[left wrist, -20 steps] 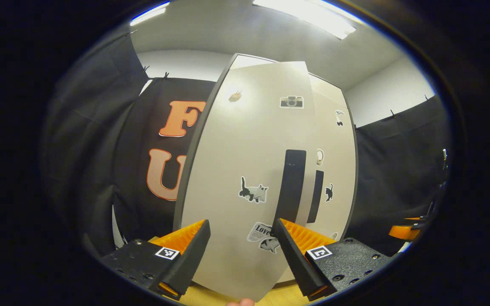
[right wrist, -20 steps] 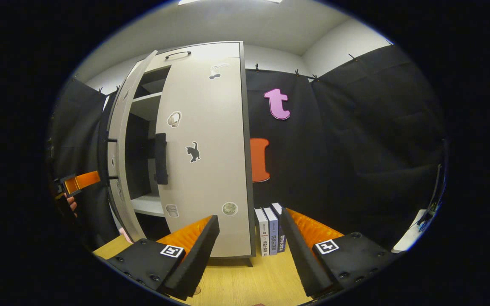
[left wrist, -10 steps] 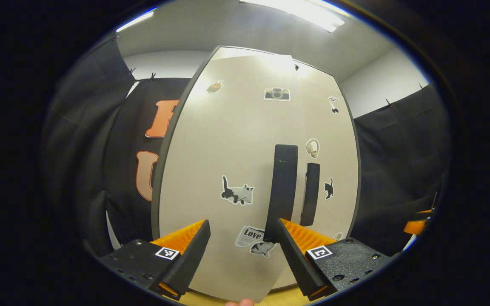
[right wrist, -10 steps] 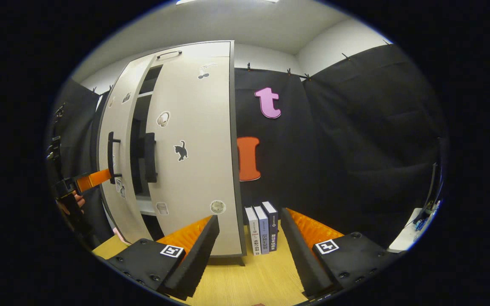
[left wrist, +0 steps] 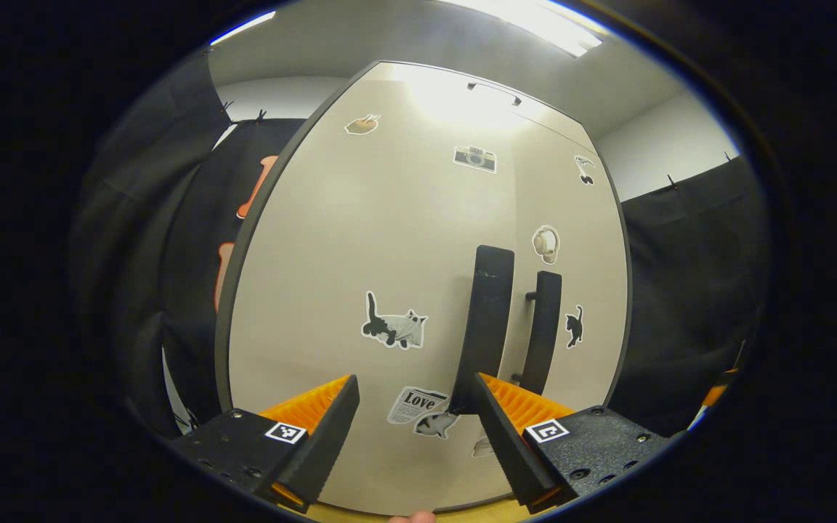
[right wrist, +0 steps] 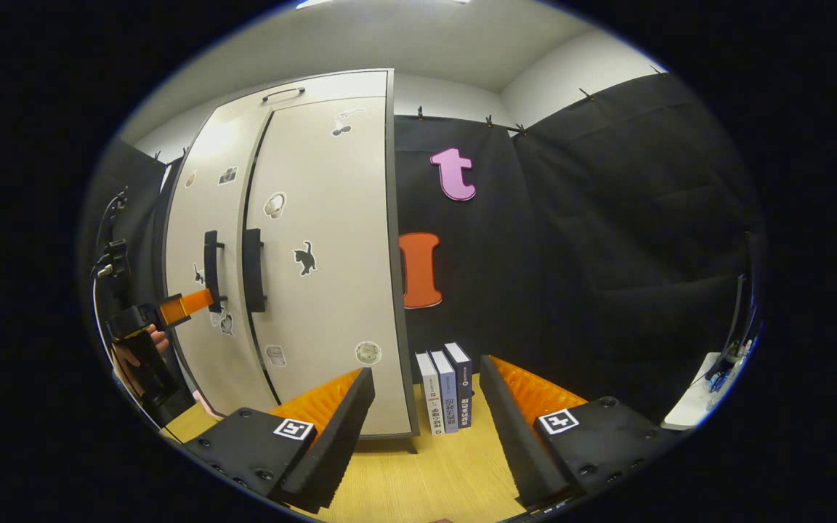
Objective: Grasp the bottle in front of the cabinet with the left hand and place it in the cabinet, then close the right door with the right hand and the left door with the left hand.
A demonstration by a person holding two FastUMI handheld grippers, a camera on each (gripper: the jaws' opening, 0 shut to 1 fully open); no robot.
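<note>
The grey cabinet stands with both doors flush. Its left door (left wrist: 360, 240) carries a cat sticker and a black handle (left wrist: 490, 312); the right door (left wrist: 578, 240) has its own handle (left wrist: 543, 319) just beside it. My left gripper (left wrist: 415, 407) is open and close against the left door, its right fingertip (left wrist: 476, 396) at the foot of that handle. In the right gripper view the left gripper (right wrist: 184, 305) touches the left door (right wrist: 197, 218) by the handle. My right gripper (right wrist: 426, 396) hangs open over the table, off the right door (right wrist: 324, 218). The doors hide the cabinet's inside.
Three books (right wrist: 446, 392) stand upright against the cabinet's right side. The wooden table (right wrist: 447, 472) runs in front of the cabinet. A hand (right wrist: 135, 352) holds the left gripper at the far left. Black cloth walls surround the booth.
The left door has swung from ajar to fully shut, with my left gripper following it in. The gap that showed the shelves is gone. My right gripper has barely moved.
</note>
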